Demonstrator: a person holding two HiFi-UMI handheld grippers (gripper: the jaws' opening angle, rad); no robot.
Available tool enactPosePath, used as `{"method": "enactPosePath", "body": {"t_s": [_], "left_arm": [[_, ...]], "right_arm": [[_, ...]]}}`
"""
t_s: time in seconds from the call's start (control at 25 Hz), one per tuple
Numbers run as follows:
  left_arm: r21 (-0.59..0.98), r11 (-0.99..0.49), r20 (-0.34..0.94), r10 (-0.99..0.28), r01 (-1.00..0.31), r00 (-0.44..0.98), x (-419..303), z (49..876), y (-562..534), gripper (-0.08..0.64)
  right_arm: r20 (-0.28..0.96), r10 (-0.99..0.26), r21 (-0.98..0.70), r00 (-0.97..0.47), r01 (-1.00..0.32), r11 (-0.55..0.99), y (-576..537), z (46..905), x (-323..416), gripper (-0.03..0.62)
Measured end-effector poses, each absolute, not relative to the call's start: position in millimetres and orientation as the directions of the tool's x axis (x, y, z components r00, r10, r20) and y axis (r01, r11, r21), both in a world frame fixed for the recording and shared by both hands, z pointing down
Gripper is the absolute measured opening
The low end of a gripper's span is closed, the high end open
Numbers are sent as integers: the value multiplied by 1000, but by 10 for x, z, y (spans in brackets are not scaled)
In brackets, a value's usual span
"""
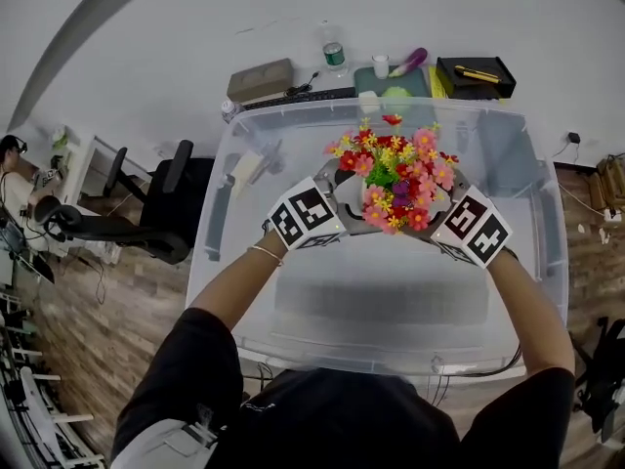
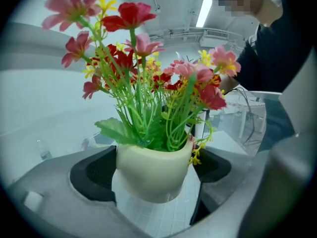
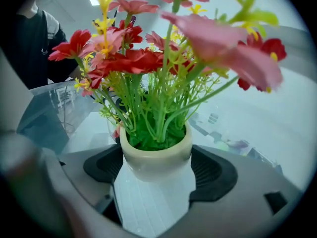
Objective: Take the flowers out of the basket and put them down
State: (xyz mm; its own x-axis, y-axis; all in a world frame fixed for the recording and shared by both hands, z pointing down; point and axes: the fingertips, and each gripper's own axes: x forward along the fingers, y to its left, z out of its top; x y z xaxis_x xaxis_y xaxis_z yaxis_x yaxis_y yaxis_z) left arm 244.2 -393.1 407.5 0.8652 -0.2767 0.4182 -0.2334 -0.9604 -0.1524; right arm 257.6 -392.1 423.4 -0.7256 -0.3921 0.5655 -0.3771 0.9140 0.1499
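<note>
Left gripper point(image 2: 151, 173) and right gripper point(image 3: 156, 168) pinch the cream pot point(image 3: 156, 155) from opposite sides, their jaws pressed against its wall. Red, pink and yellow flowers point(image 1: 395, 176) stand upright in the pot, over the far half of the clear plastic basket point(image 1: 381, 301). Whether the pot touches the basket floor cannot be told.

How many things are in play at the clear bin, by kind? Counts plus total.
Grippers: 2, the left gripper and right gripper, both closed on the pot
Potted flowers: 1
Clear plastic bin: 1
Total: 4
</note>
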Motion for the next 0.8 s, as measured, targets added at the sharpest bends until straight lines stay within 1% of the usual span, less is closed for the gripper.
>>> {"method": "enactPosePath", "body": {"t_s": [0.56,0.8], "left_arm": [[-237,-926,416,-370,-294,830,2280,3632,-3731,482],[-239,-913,401,-402,-330,823,2228,3547,-3645,482]], "right_arm": [[479,-385,223,-789,-314,923,-3742,3780,2405,428],[479,-365,247,-799,-276,929,-3662,3689,2354,428]]}}
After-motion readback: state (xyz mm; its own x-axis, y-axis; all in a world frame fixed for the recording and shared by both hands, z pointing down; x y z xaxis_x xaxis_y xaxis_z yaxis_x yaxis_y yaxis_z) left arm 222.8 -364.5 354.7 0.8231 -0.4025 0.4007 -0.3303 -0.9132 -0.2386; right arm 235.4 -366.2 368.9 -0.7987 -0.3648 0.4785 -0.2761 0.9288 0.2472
